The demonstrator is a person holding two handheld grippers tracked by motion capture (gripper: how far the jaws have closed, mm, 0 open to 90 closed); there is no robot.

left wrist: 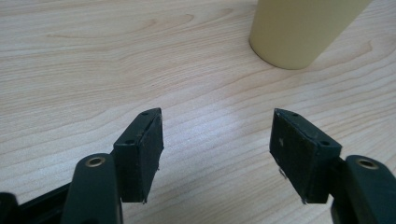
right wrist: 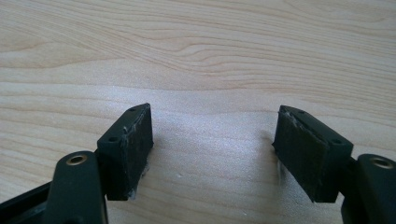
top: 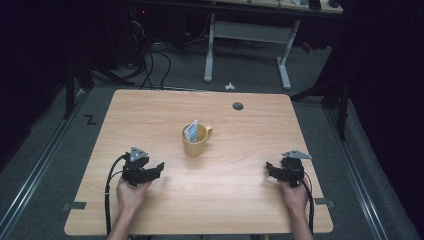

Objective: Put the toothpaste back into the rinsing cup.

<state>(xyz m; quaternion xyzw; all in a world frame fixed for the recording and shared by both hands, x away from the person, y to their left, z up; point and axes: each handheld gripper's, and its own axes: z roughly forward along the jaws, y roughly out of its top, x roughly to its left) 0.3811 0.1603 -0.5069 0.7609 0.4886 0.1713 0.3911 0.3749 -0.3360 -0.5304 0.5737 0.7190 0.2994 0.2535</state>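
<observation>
Darkness swallows the room beyond the wooden table point(top: 220, 200), so the far corners stay unreadable from the high view; a white-legged desk point(top: 247, 35) shows at the back with its top cut off by the frame, and a tangle of cables point(top: 150, 60) lies on the grey floor beside it, too dim to sort out. A small round hole point(top: 238, 106) sits in the tabletop near the far edge. On to the middle of the table: a yellow mug point(top: 196, 141) stands upright, handle to the right, with a pale packet point(top: 191, 131) poking up out of it, lettering too small to make out. In the left gripper view the mug's lower wall point(left wrist: 299, 32) appears at the top right, its rim and handle cut off. Now the person's hands: forearms come in from the bottom edge, cropped at the frame. The left gripper point(top: 159, 167) rests low over the table, near the mug and to its front left, and its own camera shows the jaws spread wide with bare wood between them, nothing gripped point(left wrist: 217, 140). The right gripper point(top: 270, 169) sits well apart from the mug on the right side; its jaws too stand wide apart over bare grain, holding nothing point(right wrist: 212, 140). The pads point(right wrist: 133, 144) look scuffed along their edges.
</observation>
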